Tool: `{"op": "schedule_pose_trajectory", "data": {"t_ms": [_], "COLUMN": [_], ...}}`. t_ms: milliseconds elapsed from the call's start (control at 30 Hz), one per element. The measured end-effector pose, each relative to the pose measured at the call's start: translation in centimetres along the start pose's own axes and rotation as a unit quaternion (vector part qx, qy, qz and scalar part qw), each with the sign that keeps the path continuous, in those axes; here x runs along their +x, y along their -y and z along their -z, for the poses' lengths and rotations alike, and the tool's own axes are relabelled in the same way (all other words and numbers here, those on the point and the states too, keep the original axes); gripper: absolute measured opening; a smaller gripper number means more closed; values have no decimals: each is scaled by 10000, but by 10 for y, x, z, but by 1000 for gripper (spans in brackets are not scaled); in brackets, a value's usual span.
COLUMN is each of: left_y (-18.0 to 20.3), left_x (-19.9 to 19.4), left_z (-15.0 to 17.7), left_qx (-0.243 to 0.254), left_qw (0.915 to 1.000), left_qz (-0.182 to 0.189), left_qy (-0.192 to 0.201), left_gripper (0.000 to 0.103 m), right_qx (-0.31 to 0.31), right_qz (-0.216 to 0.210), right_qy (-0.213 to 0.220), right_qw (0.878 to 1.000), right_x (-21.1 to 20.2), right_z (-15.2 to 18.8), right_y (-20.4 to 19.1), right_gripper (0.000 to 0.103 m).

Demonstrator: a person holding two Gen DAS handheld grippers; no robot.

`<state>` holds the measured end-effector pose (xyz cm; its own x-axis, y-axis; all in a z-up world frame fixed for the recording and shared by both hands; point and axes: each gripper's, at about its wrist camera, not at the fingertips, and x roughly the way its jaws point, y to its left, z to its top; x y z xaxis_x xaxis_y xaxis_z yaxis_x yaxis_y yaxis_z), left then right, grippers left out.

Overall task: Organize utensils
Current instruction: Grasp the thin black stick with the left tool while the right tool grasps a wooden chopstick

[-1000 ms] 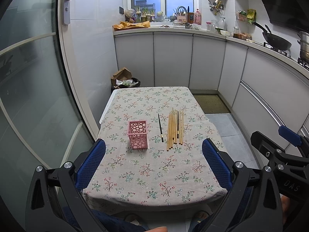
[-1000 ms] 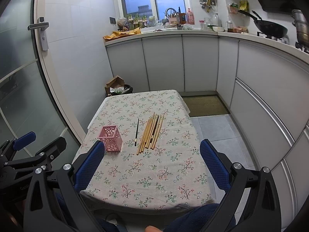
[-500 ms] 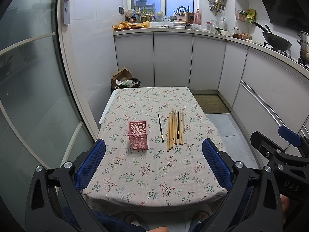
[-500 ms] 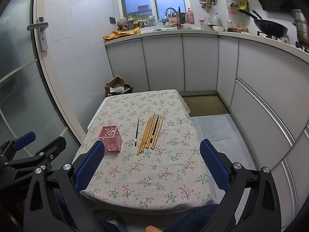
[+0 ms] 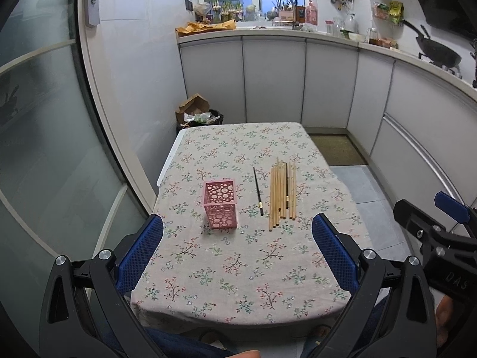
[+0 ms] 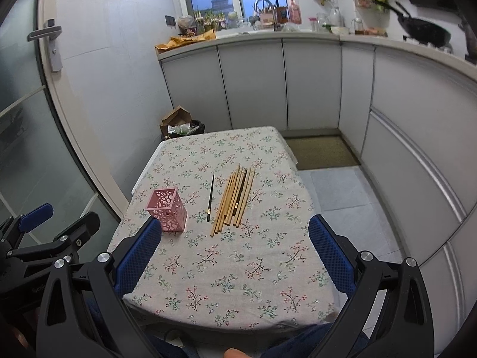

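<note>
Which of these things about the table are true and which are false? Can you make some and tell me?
1. The pink holder stands upright. True.
2. The wooden chopsticks are inside the holder. False: they lie on the tablecloth, beside it.
3. One black chopstick lies alone between holder and bundle. True.
4. The left claw grips a chopstick. False: it is open and empty.
5. The right claw is open. True.
</note>
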<state>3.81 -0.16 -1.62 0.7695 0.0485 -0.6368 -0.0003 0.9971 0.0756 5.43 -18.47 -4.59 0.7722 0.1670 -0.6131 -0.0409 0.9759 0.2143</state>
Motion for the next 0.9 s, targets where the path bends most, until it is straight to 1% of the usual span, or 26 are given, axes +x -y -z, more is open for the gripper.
{"op": "schedule_pose_trajectory", "data": {"t_ms": [100,200,267,300,333,367,433,467,500,533,600,667,700,733,767,800,833,867,900], "left_y": [-6,-8,-7,-7,-7,-6,-5,-3,0,3,9,19,24,28,30,32,35,40,44], "left_x": [24,54,75,90,102,114,136,147,157,173,197,219,235,246,263,280,292,306,319], "left_z": [-9,-23,-32,-40,-46,-51,-63,-68,-73,-81,-92,-103,-108,-109,-109,-108,-106,-103,-100], "left_qx": [-66,-88,-77,-66,-74,-96,-107,-86,-74,-83,-109,-7,56,33,-70,-224,-321,-373,-362], "left_qw": [9999,9996,9994,9991,9986,9982,9981,9979,9974,9958,9925,9919,9908,9892,9857,9810,9774,9739,9716], "left_qz": [-102,-85,-42,-7,57,133,163,178,244,461,731,815,850,903,1000,1099,1168,1214,1199], "left_qy": [-109,-254,-334,-411,-513,-575,-579,-611,-671,-791,-969,-977,-1053,-1156,-1357,-1584,-1735,-1883,-2008], "left_gripper": [96,96,96,96,96,96,96,96,96,96,95,91,86,76,71,59,53,52,47], "right_qx": [83,294,472,683,842,1135,1492,1615,1732,1778,1822,1908,1931,1944,1950,1964,1972,1965,1965], "right_qz": [23,-8,-68,-151,-256,-455,-535,-496,-408,-365,-334,-341,-331,-333,-358,-399,-410,-368,-314], "right_qy": [-201,-482,-584,-724,-827,-997,-1204,-1267,-1351,-1397,-1479,-1539,-1609,-1754,-1842,-1927,-1980,-1983,-1988], "right_qw": [9998,9984,9972,9949,9927,9875,9800,9775,9747,9734,9715,9689,9673,9645,9627,9606,9593,9595,9596], "right_x": [32,77,100,122,135,157,187,202,221,233,261,283,290,300,306,314,322,328,332], "right_z": [-13,-37,-50,-61,-67,-76,-87,-93,-99,-103,-106,-98,-94,-90,-87,-86,-85,-85,-85], "right_y": [6,17,27,37,43,54,67,74,81,84,92,100,101,104,105,107,109,113,115], "right_gripper": [96,96,96,96,96,96,96,96,96,96,96,94,91,89,81,75,72,66,60]}}
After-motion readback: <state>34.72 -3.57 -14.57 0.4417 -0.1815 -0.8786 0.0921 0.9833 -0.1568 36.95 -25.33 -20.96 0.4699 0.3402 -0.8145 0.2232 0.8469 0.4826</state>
